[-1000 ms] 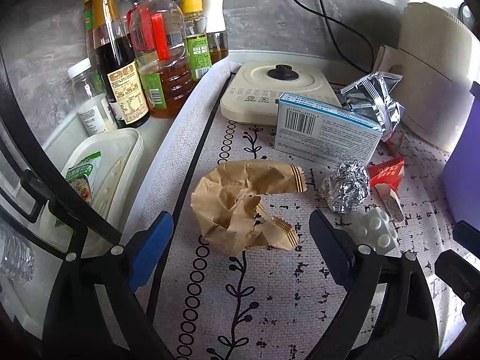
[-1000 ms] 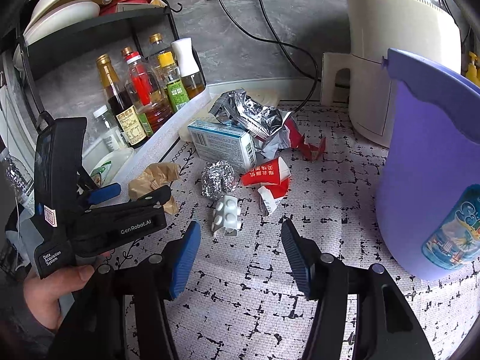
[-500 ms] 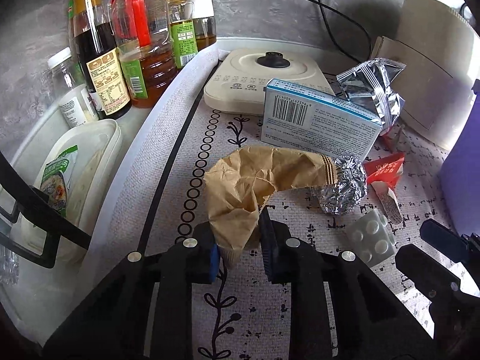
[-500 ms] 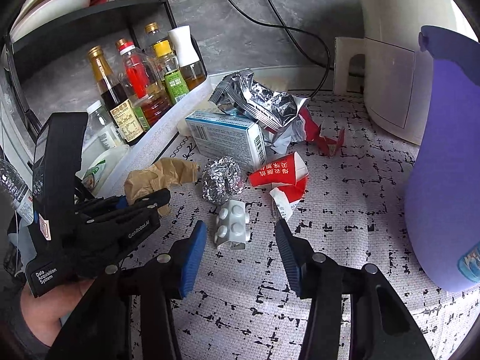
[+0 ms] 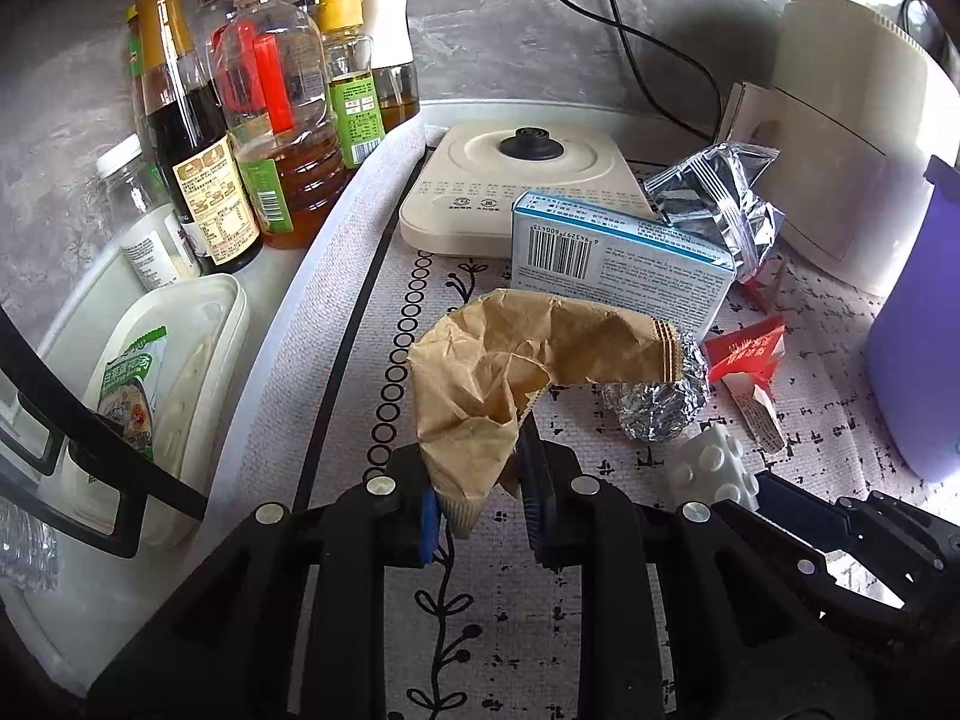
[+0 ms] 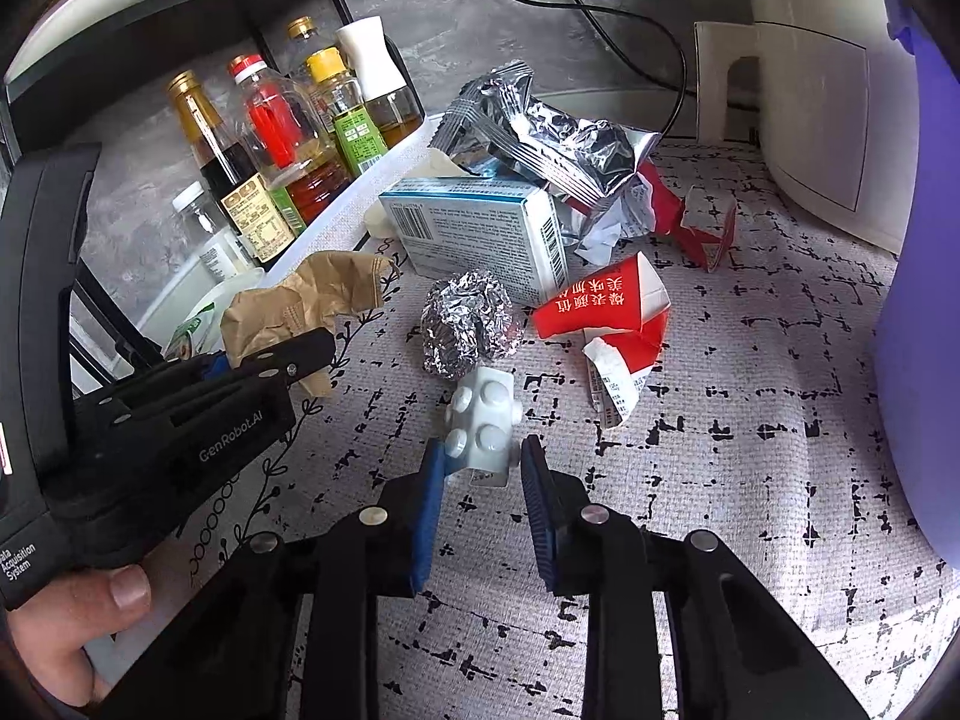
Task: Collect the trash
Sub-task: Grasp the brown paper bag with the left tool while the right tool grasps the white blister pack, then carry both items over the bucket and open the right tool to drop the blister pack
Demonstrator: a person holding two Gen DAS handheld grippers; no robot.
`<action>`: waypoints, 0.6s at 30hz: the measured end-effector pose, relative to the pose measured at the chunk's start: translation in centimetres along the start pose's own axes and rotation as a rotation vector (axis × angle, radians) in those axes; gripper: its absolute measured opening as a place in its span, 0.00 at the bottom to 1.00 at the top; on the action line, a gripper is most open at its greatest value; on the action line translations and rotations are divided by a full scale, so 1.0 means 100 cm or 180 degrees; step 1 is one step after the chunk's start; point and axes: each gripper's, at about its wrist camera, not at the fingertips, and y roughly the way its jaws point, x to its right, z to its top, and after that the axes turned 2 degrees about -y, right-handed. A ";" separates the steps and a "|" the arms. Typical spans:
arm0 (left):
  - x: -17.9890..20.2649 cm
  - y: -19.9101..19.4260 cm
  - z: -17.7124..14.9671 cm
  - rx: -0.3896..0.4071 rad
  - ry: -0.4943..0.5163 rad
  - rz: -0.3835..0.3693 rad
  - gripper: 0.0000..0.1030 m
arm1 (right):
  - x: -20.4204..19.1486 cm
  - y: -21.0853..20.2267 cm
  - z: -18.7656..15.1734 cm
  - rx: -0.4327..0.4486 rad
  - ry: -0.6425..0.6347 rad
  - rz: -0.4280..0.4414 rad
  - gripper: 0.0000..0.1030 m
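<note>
My left gripper [image 5: 477, 507] is shut on a crumpled brown paper bag [image 5: 510, 360] and holds it lifted off the mat; the bag also shows in the right wrist view [image 6: 306, 306]. My right gripper [image 6: 483, 480] has its jaws close around a white blister pack [image 6: 483, 420], touching or nearly touching its sides. The pack also shows in the left wrist view [image 5: 714, 468]. A foil ball [image 6: 465, 324], a red paper carton [image 6: 606, 306], a blue-white box [image 6: 480, 228] and a silver foil wrapper [image 6: 540, 132] lie beyond.
A purple bin [image 6: 924, 276] stands at the right. A white appliance [image 6: 828, 78] stands at the back right. Sauce bottles [image 5: 240, 120] and a plastic tub [image 5: 168, 390] sit left of the patterned mat [image 6: 720, 450]. A cream kettle base [image 5: 522, 192] is behind the box.
My left gripper closed on the paper bag and raised it. My right gripper moved forward to the blister pack and narrowed its jaws around it.
</note>
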 end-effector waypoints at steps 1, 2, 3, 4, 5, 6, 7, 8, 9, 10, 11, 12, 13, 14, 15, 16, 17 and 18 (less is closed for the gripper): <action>0.001 0.000 0.001 -0.0006 0.0010 -0.0010 0.21 | 0.001 -0.001 0.000 0.0027 0.0009 -0.0006 0.25; 0.001 -0.001 0.002 -0.0005 0.0018 -0.0020 0.21 | 0.000 -0.004 0.000 0.0056 -0.0002 -0.0012 0.24; 0.002 -0.003 0.003 0.0005 0.0029 -0.0030 0.21 | 0.000 -0.006 0.001 0.0076 -0.0014 -0.0008 0.24; 0.003 -0.005 0.005 0.0025 0.0044 -0.0039 0.21 | 0.000 -0.009 0.002 0.0095 -0.0020 -0.0001 0.24; 0.004 -0.008 0.007 0.0052 0.0058 -0.0048 0.21 | 0.000 -0.014 0.002 0.0118 -0.0025 -0.0004 0.24; 0.006 -0.011 0.008 0.0076 0.0069 -0.0061 0.21 | 0.000 -0.018 0.003 0.0145 -0.0027 -0.0012 0.24; 0.007 -0.014 0.010 0.0097 0.0075 -0.0076 0.21 | -0.001 -0.022 0.003 0.0170 -0.0025 -0.0015 0.24; 0.008 -0.017 0.013 0.0119 0.0081 -0.0090 0.21 | -0.001 -0.026 0.005 0.0197 -0.0020 -0.0019 0.24; 0.009 -0.020 0.015 0.0142 0.0087 -0.0103 0.21 | -0.001 -0.031 0.005 0.0225 -0.0015 -0.0027 0.24; 0.010 -0.023 0.017 0.0169 0.0096 -0.0117 0.21 | -0.001 -0.036 0.007 0.0249 -0.0006 -0.0032 0.24; 0.012 -0.027 0.020 0.0201 0.0108 -0.0131 0.21 | -0.002 -0.040 0.008 0.0275 0.0002 -0.0039 0.24; 0.013 -0.031 0.023 0.0229 0.0119 -0.0146 0.21 | -0.002 -0.045 0.010 0.0304 0.0006 -0.0048 0.24; 0.014 -0.035 0.025 0.0254 0.0128 -0.0161 0.21 | -0.002 -0.051 0.012 0.0337 0.0007 -0.0056 0.24; 0.015 -0.039 0.028 0.0286 0.0138 -0.0180 0.21 | -0.004 -0.056 0.014 0.0373 0.0002 -0.0066 0.24; 0.016 -0.043 0.031 0.0320 0.0151 -0.0196 0.21 | -0.004 -0.062 0.015 0.0411 -0.0006 -0.0075 0.24; 0.018 -0.047 0.033 0.0355 0.0164 -0.0210 0.21 | -0.004 -0.068 0.017 0.0446 -0.0013 -0.0086 0.24; 0.019 -0.051 0.036 0.0387 0.0170 -0.0226 0.21 | -0.005 -0.073 0.019 0.0481 -0.0018 -0.0097 0.24; 0.019 -0.055 0.038 0.0419 0.0173 -0.0240 0.21 | -0.005 -0.078 0.021 0.0516 -0.0022 -0.0107 0.24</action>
